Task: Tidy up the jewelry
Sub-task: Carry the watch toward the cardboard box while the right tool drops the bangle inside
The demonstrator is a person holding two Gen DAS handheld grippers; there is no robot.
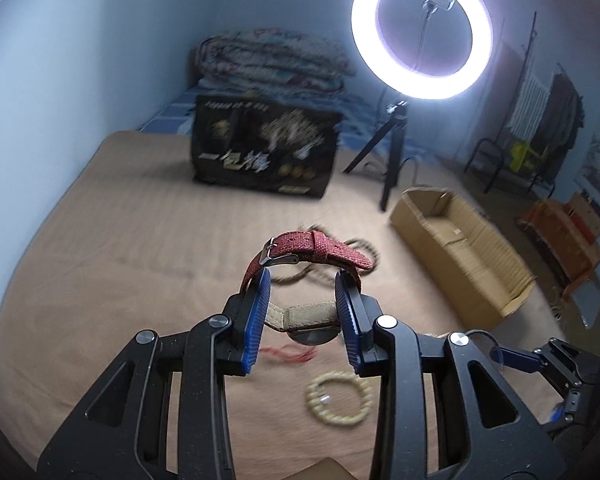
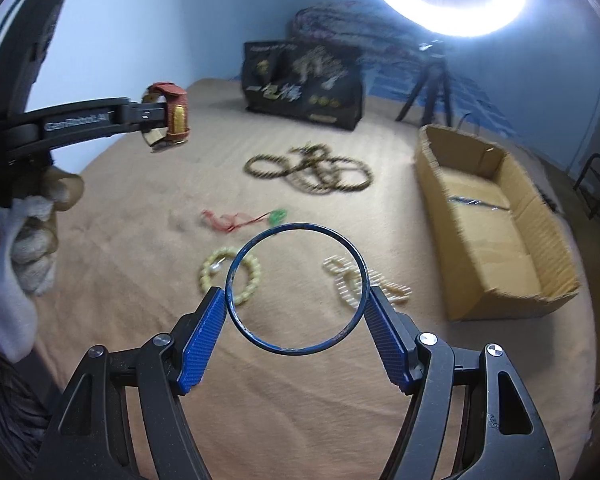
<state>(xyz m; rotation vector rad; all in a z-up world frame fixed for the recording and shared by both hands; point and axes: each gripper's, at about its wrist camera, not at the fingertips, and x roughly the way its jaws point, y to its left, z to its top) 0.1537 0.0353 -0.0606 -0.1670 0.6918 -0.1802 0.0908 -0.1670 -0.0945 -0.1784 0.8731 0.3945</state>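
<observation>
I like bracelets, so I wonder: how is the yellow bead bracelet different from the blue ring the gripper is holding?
The yellow bead bracelet is made of many round pale beads; the blue ring is one thin smooth hoop. The bead bracelet lies on the tan bed cover; the blue ring is lifted above it, pinched between the right gripper fingers. In this view the blue ring looks bigger, though it is nearer the camera. Both are round loops.

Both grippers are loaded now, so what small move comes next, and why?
Probably carry the right gripper, shut on the thin blue ring bangle, rightward over the open cardboard box. The box is on that side, while the left gripper holds the red-strapped watch farther away.
</observation>
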